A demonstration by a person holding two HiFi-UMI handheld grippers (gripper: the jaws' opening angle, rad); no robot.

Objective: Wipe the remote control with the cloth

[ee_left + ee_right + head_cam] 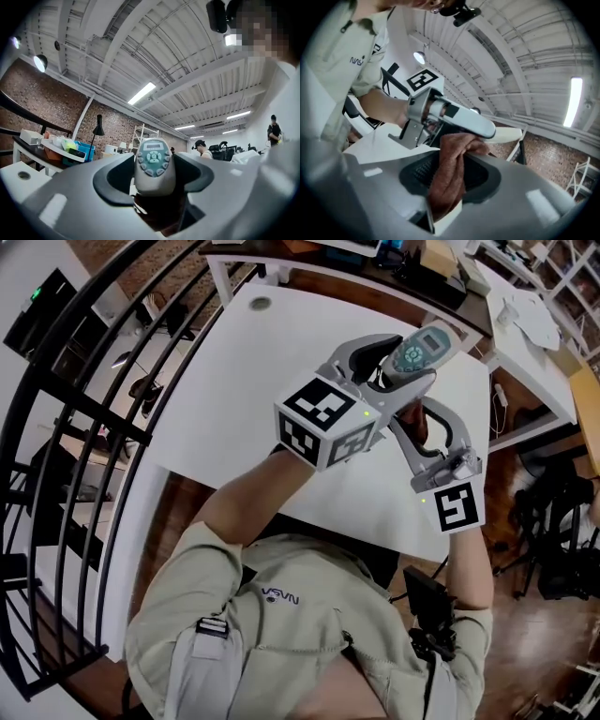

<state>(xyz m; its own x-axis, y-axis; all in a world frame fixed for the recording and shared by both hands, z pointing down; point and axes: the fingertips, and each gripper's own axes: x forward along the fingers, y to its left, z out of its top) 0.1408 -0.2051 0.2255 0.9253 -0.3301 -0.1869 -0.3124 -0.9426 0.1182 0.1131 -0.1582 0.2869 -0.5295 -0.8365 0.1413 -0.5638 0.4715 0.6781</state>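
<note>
My left gripper (396, 364) is shut on a grey remote control (419, 350), held above the white table (234, 381) with its teal button face up. In the left gripper view the remote (153, 161) stands between the jaws, buttons facing the camera. My right gripper (415, 420) comes in from below and to the right, shut on a brown cloth (412, 418). In the right gripper view the cloth (451, 171) bunches out between the jaws, and its top touches the underside of the remote (464, 119). The left gripper's marker cube (328, 423) hides part of the hand.
A black railing (84, 427) runs down the left. A cluttered desk (441, 259) stands past the table's far edge, another white table (530, 320) at the right. Black gear (427, 610) hangs at my waist. A person (202, 147) stands far off.
</note>
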